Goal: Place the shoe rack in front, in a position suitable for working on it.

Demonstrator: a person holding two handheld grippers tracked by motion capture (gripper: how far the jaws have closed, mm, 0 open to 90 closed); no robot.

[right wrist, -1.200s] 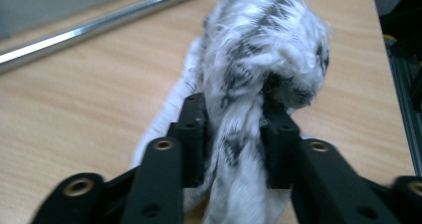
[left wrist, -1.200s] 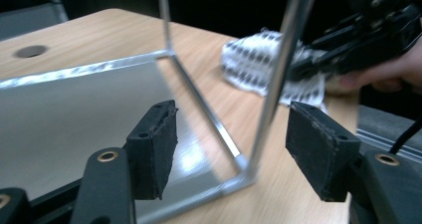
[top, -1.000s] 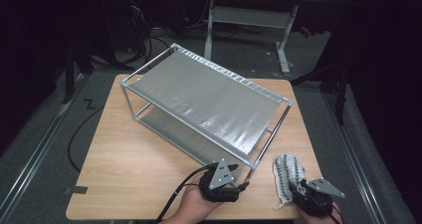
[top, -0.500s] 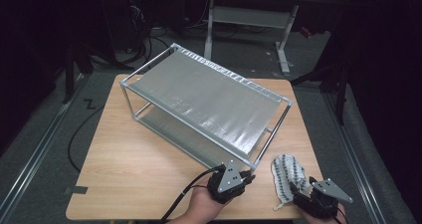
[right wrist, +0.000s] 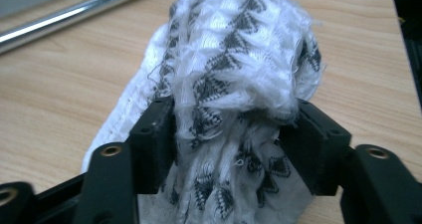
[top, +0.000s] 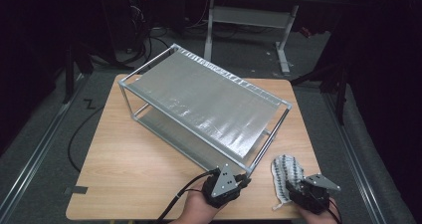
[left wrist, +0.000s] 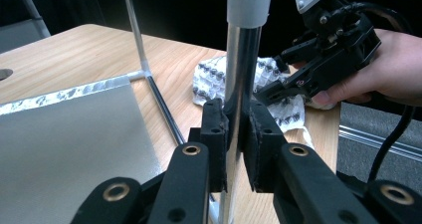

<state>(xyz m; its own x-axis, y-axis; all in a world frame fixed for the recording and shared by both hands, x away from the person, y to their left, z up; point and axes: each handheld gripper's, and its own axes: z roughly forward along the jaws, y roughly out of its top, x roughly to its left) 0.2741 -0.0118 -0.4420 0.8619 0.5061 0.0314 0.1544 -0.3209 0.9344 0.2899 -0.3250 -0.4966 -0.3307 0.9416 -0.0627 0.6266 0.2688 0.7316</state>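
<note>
A two-shelf metal rack (top: 209,104) stands at an angle on the wooden table (top: 139,174). My left gripper (top: 226,184) is at the rack's nearest corner. In the left gripper view it (left wrist: 238,134) is shut on the upright chrome corner post (left wrist: 242,74). A white cloth with a dark pattern (top: 286,171) lies right of that corner. My right gripper (top: 308,194) is at the cloth's near end; in the right gripper view its jaws (right wrist: 234,134) are shut on the bunched cloth (right wrist: 239,59), which rises in a fold between the pads.
The rack's lower shelf (left wrist: 64,144) lies just left of the held post. The table's right edge (top: 311,149) is close beside the cloth. Bare wood spreads over the table's near left. A desk frame (top: 249,15) and cables stand on the dark floor behind.
My left gripper has shifted a little right and closer to the rack's near corner. The right gripper has edged slightly right at the cloth's near end. The rack has stayed put.
</note>
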